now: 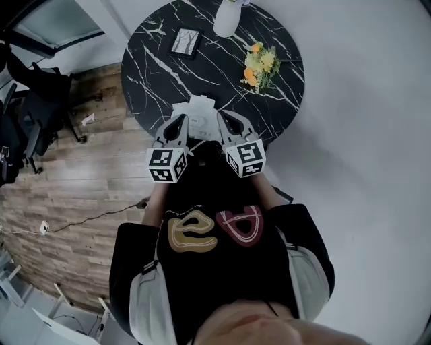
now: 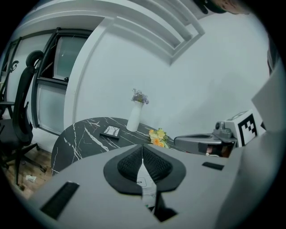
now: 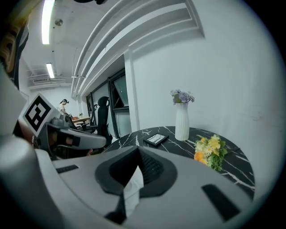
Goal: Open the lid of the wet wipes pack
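Wet wipes pack (image 1: 195,111): white, flat on the black marble tabletop (image 1: 168,60), at its near edge, right in front of the person. It sits between the two hand-held grippers, one at each end.

Left hand-held gripper (image 1: 176,127) is at the pack's left end, pointing away from the person and tilted a bit down. In the left gripper view the black pads (image 2: 129,163) meet at the tip and a white strip of the pack, with a small label reading OPEN (image 2: 140,181), is wedged between them. Jaws closed, gripping the pack.

Right hand-held gripper (image 1: 227,122) is at the pack's right end, with the same downward tilt. In the right gripper view the jaws are closed and a thin white fold of the pack (image 3: 132,190) is pinched between the pads. Can't tell if that fold is the lid flap or the pack's edge. Can't tell if the lid is lifted either.

The two grippers are close together, tips angled in toward the pack, and each shows in the other's view. The marker cubes (image 1: 166,164) sit just behind the jaws, over the person's dark top.

Further back on the tabletop:
- Yellow-orange flower bunch (image 1: 259,66), lying to the right and well apart from the pack.
- Small dark picture frame (image 1: 186,42), lying flat behind the pack.
- White vase (image 1: 227,17), upright at the far edge, with pale flowers in it.

Wooden floor (image 1: 74,182) to the left, with a black office chair (image 1: 40,81) and a cable lying on it.
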Demonstrator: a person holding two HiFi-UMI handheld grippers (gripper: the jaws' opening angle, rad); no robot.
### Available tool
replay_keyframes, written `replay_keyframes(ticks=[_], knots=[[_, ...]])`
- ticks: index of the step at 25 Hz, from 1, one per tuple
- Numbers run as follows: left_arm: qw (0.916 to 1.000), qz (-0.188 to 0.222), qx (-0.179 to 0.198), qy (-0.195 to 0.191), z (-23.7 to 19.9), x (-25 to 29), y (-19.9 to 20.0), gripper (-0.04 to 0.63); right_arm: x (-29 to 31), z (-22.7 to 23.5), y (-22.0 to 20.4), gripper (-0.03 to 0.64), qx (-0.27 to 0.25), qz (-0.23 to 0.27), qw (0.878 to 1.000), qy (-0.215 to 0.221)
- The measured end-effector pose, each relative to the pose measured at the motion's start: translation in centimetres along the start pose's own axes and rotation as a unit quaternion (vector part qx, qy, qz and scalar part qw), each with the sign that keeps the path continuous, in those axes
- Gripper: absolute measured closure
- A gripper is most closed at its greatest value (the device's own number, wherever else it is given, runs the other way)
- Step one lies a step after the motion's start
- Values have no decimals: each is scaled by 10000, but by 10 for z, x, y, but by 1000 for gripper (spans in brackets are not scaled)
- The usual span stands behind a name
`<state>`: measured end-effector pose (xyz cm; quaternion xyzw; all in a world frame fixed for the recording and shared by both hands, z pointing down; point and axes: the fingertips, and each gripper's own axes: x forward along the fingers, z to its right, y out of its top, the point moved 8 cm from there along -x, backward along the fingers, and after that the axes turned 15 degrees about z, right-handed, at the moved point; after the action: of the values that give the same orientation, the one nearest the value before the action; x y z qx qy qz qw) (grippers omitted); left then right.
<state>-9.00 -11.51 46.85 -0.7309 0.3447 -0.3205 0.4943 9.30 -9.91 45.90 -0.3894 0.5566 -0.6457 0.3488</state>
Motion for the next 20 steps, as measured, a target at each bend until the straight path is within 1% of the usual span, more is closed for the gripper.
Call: replay_keyframes(ticks=[6,12,16,20], knots=[[9999,-35,128,-91,6,0,0,577,-5,-1,-1,606,-16,-47,10000,-37],[9984,-140,502,-218,12,-1,-2,577,-8,-7,0,606,-223,-1,9997,58],[9984,-131,494,-251,15,-3,-4,577,-8,-10,3,606,-192,127,9997,104],[9982,-129,528,-271,16,-7,-6,577,-8,-13,0,607,-195,150,9996,112]])
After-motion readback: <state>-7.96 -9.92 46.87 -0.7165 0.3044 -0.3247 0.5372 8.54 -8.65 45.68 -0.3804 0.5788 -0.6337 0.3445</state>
